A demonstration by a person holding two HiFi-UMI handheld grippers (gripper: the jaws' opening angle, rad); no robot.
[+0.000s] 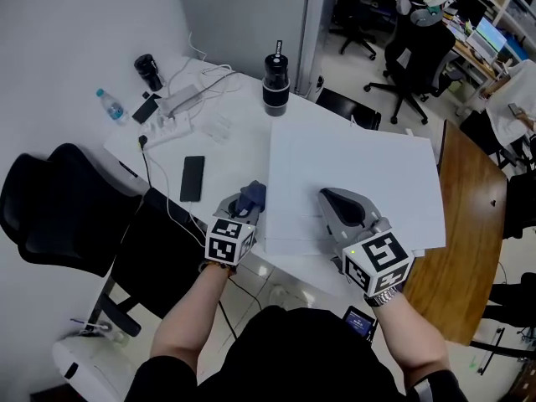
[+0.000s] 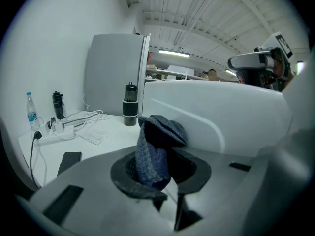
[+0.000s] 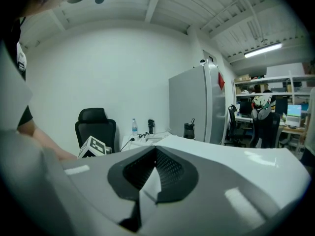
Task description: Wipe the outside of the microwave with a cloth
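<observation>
Just left of the microwave point(image 1: 352, 166), our left tongs point(image 1: 245, 203) clamp the cloth point(image 1: 252, 193); right tongs point(image 1: 331, 198) closed, empty.

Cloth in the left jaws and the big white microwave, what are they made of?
The cloth looks like soft woven fabric, dark blue and matte: it bunches in folds and shows a fine weave pattern. The microwave looks smooth and white, painted metal or plastic, I can't tell which: its top is flat, plain and catches a faint sheen.
</observation>
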